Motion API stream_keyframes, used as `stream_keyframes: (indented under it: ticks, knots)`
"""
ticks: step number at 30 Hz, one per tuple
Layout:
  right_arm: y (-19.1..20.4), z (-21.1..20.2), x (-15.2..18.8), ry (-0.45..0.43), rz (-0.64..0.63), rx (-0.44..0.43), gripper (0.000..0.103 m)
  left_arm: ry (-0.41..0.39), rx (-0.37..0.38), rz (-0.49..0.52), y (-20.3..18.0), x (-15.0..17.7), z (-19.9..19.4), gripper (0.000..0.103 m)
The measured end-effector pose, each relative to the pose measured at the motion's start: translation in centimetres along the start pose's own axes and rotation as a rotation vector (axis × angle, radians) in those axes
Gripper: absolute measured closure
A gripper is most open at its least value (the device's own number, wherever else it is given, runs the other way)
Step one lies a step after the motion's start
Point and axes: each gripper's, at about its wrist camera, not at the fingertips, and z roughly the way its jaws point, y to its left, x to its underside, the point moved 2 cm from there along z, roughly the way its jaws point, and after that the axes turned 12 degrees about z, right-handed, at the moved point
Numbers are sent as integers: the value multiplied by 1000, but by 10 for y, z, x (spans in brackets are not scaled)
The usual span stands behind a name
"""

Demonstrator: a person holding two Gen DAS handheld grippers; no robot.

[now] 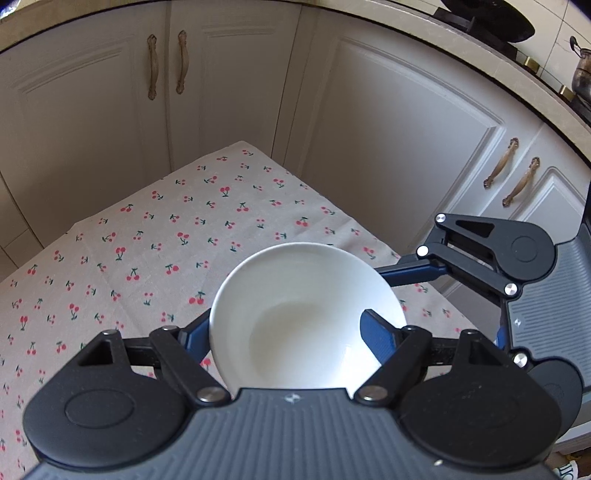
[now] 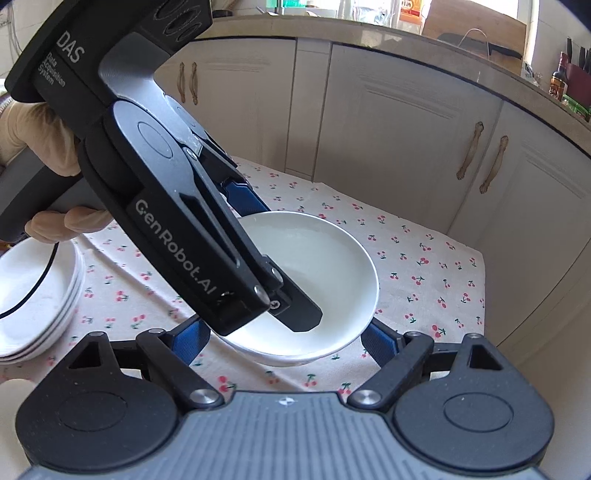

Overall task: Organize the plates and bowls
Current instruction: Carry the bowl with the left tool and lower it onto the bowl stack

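Note:
A white bowl (image 1: 295,291) hangs a little above the cherry-print tablecloth (image 1: 147,240), gripped from two sides. My left gripper (image 1: 284,325) is shut on it, with one blue finger (image 1: 376,332) inside the bowl and the other outside its left wall. In the right wrist view the same bowl (image 2: 332,266) sits between the blue fingers of my right gripper (image 2: 282,334), which press on its lower sides. The left gripper (image 2: 271,258) reaches in from the upper left, its black fingertip down in the bowl. A gloved hand (image 2: 48,147) holds that gripper.
A stack of white plates (image 2: 37,295) sits on the cloth at the left, with a black cable across it. White cabinet doors (image 1: 388,129) with brass handles stand close behind the table. Above them a counter carries a dark pan (image 1: 491,22) and bottles (image 2: 557,81).

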Motion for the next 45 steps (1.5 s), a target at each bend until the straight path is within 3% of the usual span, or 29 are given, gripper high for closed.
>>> stream_keyframes:
  ticks: [22,45]
  knots:
    - [76,-87,50,-27,-70,-15,12,-22,-19,22,-92,53,-86,22]
    - [120,-92,109,27,-85,-48,12,-3,-10,1,-131,121,-94,22]
